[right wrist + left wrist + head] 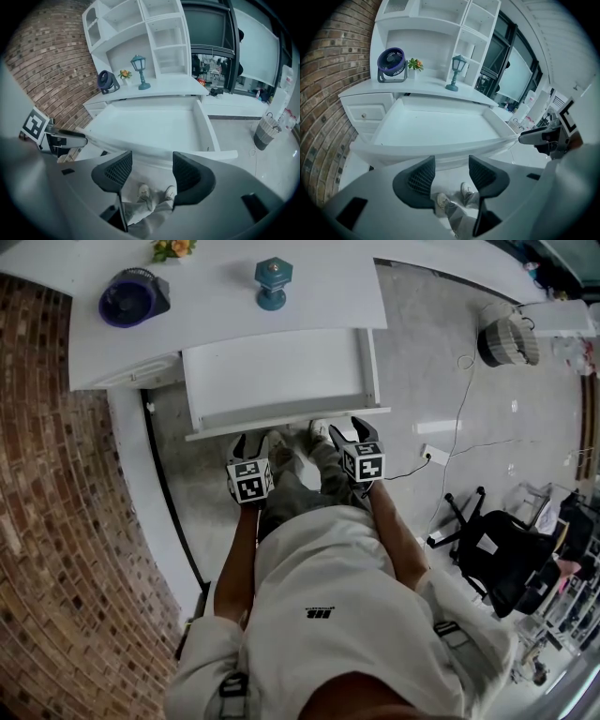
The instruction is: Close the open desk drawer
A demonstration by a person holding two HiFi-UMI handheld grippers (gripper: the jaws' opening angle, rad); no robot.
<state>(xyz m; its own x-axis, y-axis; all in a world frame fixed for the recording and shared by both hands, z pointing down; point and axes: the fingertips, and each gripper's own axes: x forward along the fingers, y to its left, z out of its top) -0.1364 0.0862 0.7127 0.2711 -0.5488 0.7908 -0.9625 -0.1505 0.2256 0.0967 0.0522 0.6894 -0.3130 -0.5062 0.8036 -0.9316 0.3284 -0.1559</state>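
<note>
2 empty, spread-jawed tools, left gripper [247, 442] and right gripper [354, 431], near the open drawer [281, 377]

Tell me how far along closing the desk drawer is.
Nothing looks done yet: the drawer is pulled well out of the desk. In hand: the left tongs and right tongs are both open and empty, held just in front of the drawer's front panel. Whether they touch it is unclear. Left: push the drawer fully in.
</note>
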